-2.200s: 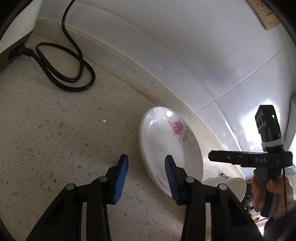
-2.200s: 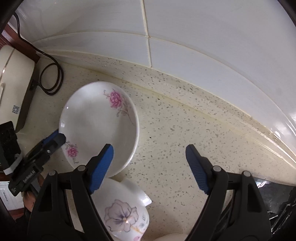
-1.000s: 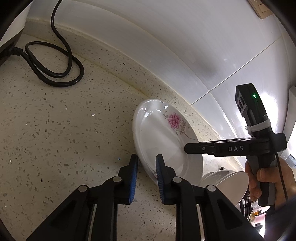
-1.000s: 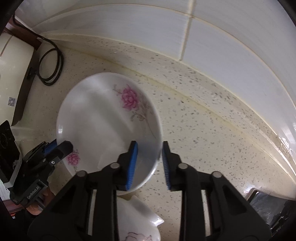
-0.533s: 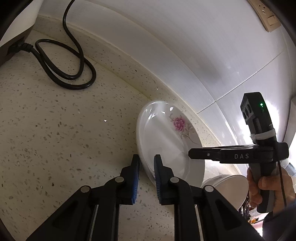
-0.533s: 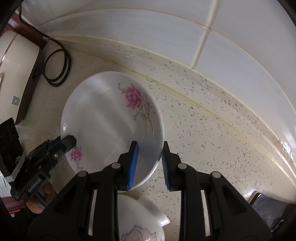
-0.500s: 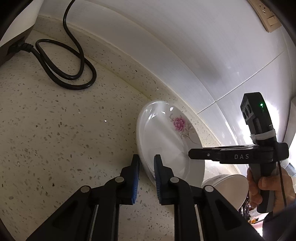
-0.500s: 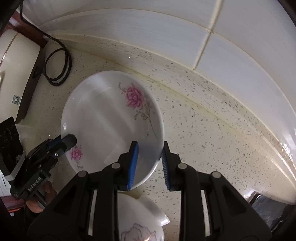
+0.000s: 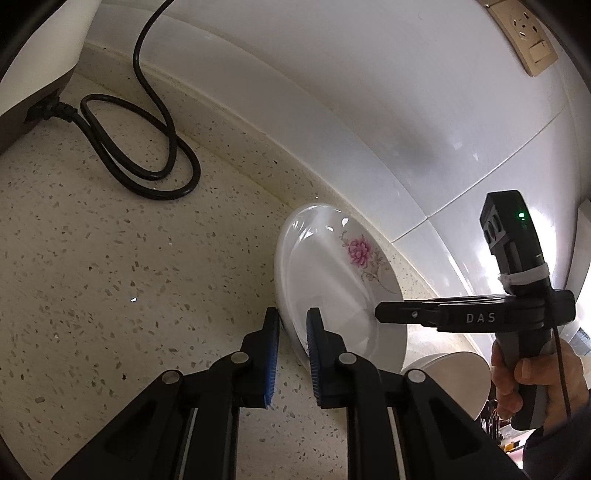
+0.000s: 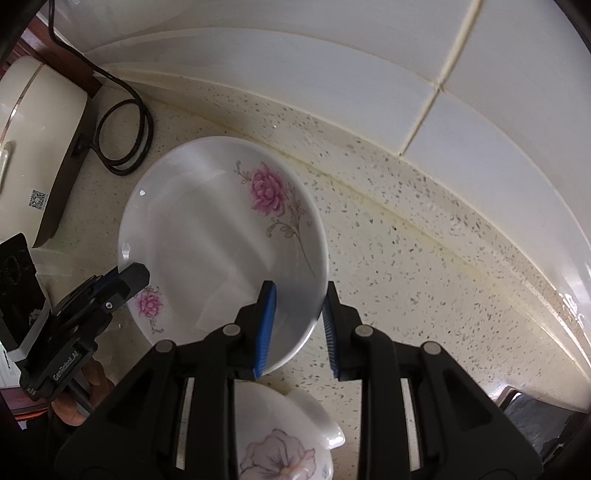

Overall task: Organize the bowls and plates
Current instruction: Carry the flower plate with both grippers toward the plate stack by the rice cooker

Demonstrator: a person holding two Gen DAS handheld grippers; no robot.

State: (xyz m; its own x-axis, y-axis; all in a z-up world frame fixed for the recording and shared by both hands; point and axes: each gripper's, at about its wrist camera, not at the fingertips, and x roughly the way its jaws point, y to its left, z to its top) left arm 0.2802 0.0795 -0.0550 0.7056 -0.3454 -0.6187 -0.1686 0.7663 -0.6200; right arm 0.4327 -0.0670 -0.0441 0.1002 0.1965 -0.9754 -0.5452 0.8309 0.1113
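Note:
A white plate with pink flowers (image 10: 207,236) is held a little above the speckled counter near the tiled wall; it also shows in the left wrist view (image 9: 325,280). My left gripper (image 9: 291,350) is shut on its left rim and shows in the right wrist view (image 10: 122,282). My right gripper (image 10: 297,328) is shut on the opposite rim; it also shows in the left wrist view (image 9: 380,316). A white bowl with a purple flower (image 10: 280,443) sits just below the plate.
A cream rice cooker (image 10: 33,155) stands at the left with its black cable (image 9: 140,147) looped on the counter (image 10: 424,280). A wall socket (image 9: 524,33) is high on the tiles. A dark sink edge (image 10: 535,413) lies at the lower right.
Both grippers, open 2.2 s ago, have closed on opposite rims of the plate. Since then the plate has risen slightly off the counter between them.

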